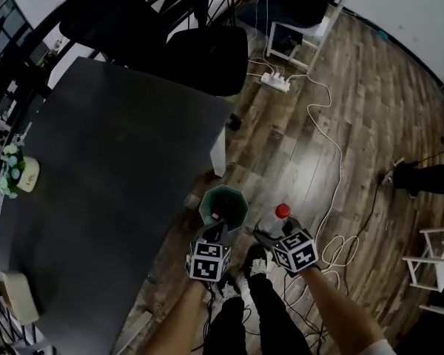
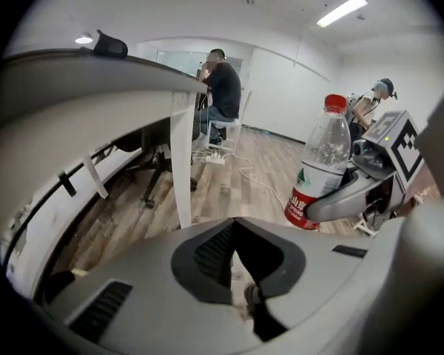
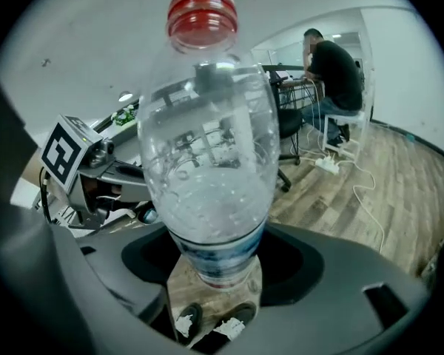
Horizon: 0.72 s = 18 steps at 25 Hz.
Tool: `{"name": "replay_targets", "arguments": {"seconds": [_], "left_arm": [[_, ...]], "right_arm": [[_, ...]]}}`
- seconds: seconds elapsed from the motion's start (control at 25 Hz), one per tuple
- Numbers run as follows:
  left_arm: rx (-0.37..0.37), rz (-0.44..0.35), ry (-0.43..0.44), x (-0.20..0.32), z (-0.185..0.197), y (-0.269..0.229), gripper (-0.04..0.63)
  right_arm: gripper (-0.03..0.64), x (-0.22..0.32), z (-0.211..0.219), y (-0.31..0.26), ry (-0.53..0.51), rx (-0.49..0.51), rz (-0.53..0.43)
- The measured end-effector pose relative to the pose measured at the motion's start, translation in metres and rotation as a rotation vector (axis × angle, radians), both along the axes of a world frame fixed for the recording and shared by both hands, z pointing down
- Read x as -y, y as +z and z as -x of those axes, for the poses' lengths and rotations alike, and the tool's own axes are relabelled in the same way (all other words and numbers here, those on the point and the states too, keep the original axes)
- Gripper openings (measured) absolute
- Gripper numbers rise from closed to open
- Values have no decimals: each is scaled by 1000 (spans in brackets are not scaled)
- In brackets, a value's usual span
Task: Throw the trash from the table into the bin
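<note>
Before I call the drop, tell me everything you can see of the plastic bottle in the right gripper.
The bottle is clear, thin plastic with a red screw cap and a red, white and green label band round its lower body. It looks empty, with droplets clinging inside. It is roughly upright, cap up, clamped low on its body between the jaws of the right gripper; nothing else touches it. In the head view it hangs just right of the green bin, not above its opening.

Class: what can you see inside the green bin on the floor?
Only dark green inner wall shows inside the bin. The left gripper covers the side nearest the person, so whatever lies at the bottom there cannot be seen.
</note>
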<state>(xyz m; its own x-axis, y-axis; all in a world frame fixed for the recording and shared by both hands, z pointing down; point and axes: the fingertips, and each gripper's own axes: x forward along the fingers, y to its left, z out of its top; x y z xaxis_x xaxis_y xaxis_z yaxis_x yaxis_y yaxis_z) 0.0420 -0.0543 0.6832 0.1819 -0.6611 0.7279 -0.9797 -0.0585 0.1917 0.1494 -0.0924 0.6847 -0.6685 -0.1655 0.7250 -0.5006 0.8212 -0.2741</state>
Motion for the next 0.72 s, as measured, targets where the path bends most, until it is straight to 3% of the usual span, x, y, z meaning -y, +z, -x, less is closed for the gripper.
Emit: {"name": "replay_targets", "arguments": {"seconds": [0.2, 0.44, 0.72], "left_arm": [[-1, 44, 5, -18, -3, 101, 26], [50, 110, 39, -30, 6, 221, 26], [50, 89, 63, -26, -1, 268, 26]], "right_arm": [[322, -18, -3, 92, 22, 53, 57], [322, -5, 27, 174, 59, 135, 42], [324, 10, 70, 246, 74, 112, 35]]}}
